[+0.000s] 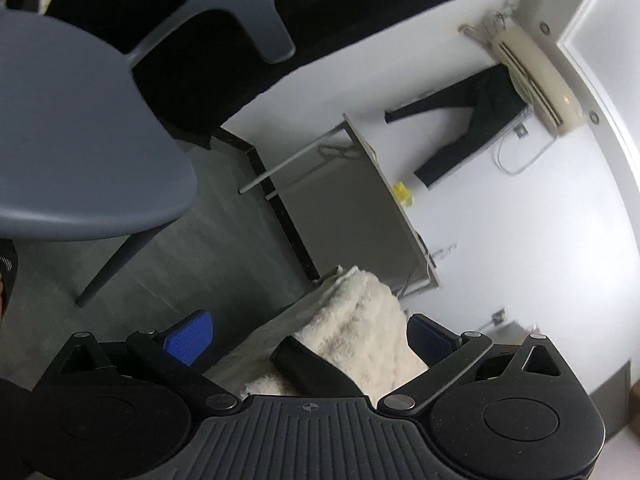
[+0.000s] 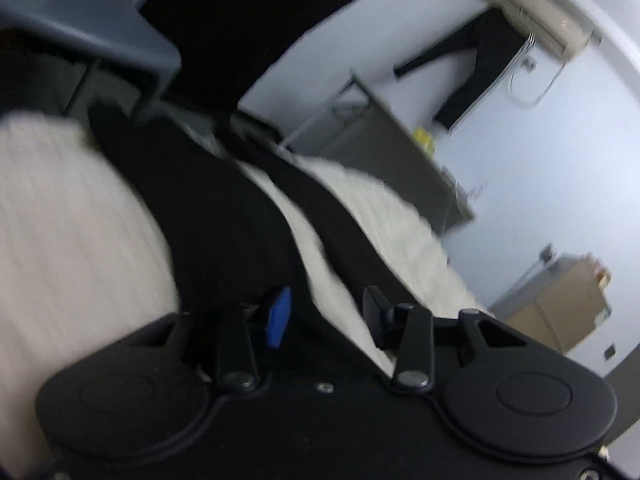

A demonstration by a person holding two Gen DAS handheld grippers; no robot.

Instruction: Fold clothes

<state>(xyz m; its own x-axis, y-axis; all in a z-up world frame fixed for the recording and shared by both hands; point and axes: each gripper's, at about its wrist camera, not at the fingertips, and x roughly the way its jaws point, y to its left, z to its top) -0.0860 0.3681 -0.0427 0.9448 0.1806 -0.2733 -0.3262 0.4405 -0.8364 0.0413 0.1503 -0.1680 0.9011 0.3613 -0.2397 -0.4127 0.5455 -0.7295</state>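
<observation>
A cream fleece garment (image 1: 360,332) with black trim (image 1: 308,368) lies between the fingers of my left gripper (image 1: 308,336). The jaws stand wide apart and do not pinch it. In the right wrist view the same cream and black garment (image 2: 248,220) fills the left and centre, blurred by motion. My right gripper (image 2: 328,316) is open right over its black part, blue pads (image 2: 278,316) apart.
A grey plastic chair (image 1: 80,140) stands close at the left and shows in the right wrist view (image 2: 92,32). A grey table (image 1: 360,200) stands by the white wall. Black trousers (image 1: 472,120) hang under an air conditioner (image 1: 532,76). A cardboard box (image 2: 560,308) sits at the right.
</observation>
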